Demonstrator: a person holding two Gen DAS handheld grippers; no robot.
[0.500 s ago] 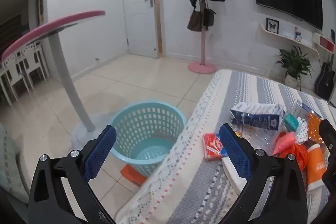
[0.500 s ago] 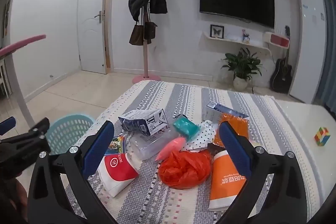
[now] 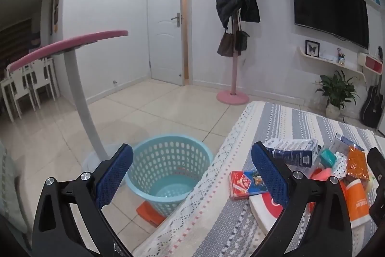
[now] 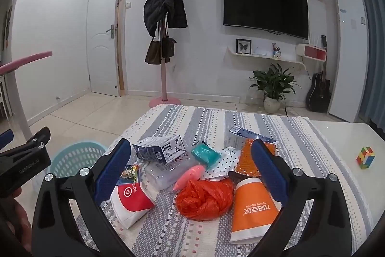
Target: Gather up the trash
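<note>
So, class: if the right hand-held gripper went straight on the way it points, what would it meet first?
Probably the crumpled orange plastic bag, lying between the open right hand-held gripper fingers' line; depth is uncertain.

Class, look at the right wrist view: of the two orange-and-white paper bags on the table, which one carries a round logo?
The red-topped bag at the pile's left; the orange bag at the right shows only lettering.

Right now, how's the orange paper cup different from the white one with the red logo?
The orange cup is orange nearly all over; the white cup is white with a red patch. The orange cup lies right of the crumpled orange bag, the white cup left of it. Both lie tipped over on the striped cloth.
</note>
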